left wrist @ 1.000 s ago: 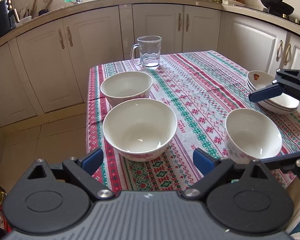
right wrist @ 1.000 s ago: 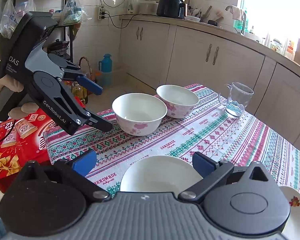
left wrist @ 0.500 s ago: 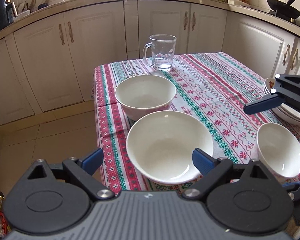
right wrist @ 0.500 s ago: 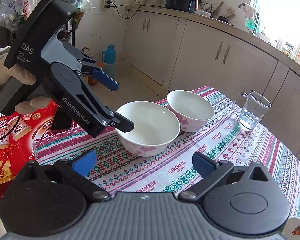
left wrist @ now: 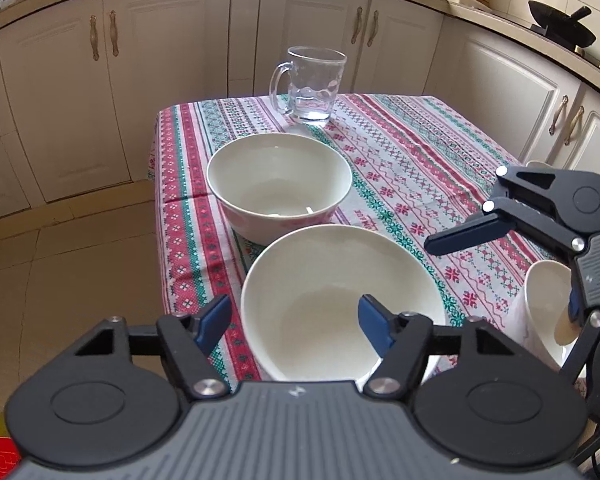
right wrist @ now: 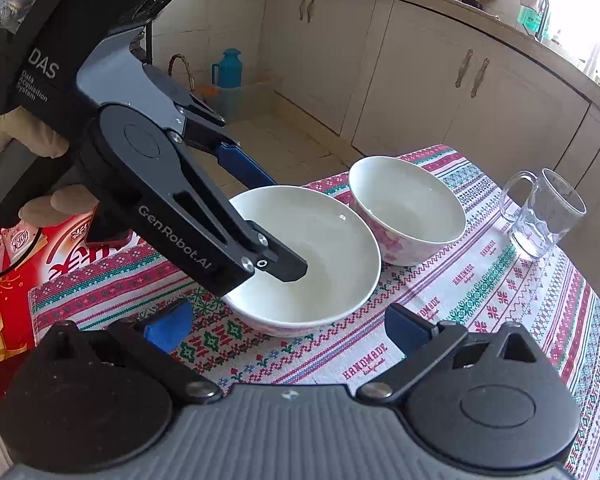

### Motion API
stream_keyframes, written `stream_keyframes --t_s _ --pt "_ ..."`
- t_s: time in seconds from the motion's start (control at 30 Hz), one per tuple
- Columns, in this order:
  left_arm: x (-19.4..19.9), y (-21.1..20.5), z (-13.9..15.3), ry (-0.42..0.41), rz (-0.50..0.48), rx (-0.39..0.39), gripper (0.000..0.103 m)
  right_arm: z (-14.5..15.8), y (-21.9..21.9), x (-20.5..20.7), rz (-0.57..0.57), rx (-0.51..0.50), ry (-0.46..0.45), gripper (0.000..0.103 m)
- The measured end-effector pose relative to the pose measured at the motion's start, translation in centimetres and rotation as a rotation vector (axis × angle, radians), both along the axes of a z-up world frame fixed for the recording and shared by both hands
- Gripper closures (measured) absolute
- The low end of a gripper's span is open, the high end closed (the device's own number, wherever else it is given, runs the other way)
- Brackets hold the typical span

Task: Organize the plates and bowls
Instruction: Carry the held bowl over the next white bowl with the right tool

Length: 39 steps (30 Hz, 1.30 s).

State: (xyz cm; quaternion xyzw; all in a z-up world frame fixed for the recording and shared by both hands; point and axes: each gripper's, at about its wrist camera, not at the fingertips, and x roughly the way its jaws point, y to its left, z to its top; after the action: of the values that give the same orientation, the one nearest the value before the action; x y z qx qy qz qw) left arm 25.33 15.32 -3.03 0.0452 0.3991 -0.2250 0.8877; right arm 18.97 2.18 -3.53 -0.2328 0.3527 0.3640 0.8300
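Two white bowls with pink flowers stand on the patterned tablecloth. The near bowl (left wrist: pixel 340 300) (right wrist: pixel 312 256) sits at the table's left front corner, the far bowl (left wrist: pixel 278 182) (right wrist: pixel 406 208) just behind it. My left gripper (left wrist: pixel 294 322) (right wrist: pixel 276 236) is open and straddles the near bowl's left rim, one finger inside the bowl and one outside. A third, smaller bowl (left wrist: pixel 548 312) stands at the right, under my right gripper (left wrist: pixel 496 272). My right gripper (right wrist: pixel 284 328) is open and empty above the cloth in front of the near bowl.
A glass mug (left wrist: pixel 310 84) (right wrist: pixel 540 212) stands behind the bowls on the tablecloth (left wrist: pixel 420 160). Kitchen cabinets (left wrist: pixel 320 40) ring the table. A red carton (right wrist: pixel 8 264) sits on the floor left of the table, a teal jug (right wrist: pixel 228 68) farther back.
My left gripper has moved forward and down onto the near bowl's rim. The right gripper has moved left and closer to the near bowl; the small bowl and plates have slid out of its view.
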Motion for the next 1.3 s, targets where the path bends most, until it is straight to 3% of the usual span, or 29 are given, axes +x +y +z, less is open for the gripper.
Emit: stream_keyframes --t_s 0.27,0.53,1.3 --pt "0.6 0.3 0.0 0.017 -0.019 -0.030 0.042 -0.5 0.6 0.9 0.016 -0.016 0.015 0.001" --pt "0.8 0.2 -0.2 0.031 -0.034 -0.036 0.048 -0.9 0.9 1.3 0.019 -0.021 0.037 0.015" --pt "0.1 -1.0 0.7 0.018 -0.073 -0.003 0.049 -0.3 0.0 0.8 0.004 -0.007 0.049 0.016"
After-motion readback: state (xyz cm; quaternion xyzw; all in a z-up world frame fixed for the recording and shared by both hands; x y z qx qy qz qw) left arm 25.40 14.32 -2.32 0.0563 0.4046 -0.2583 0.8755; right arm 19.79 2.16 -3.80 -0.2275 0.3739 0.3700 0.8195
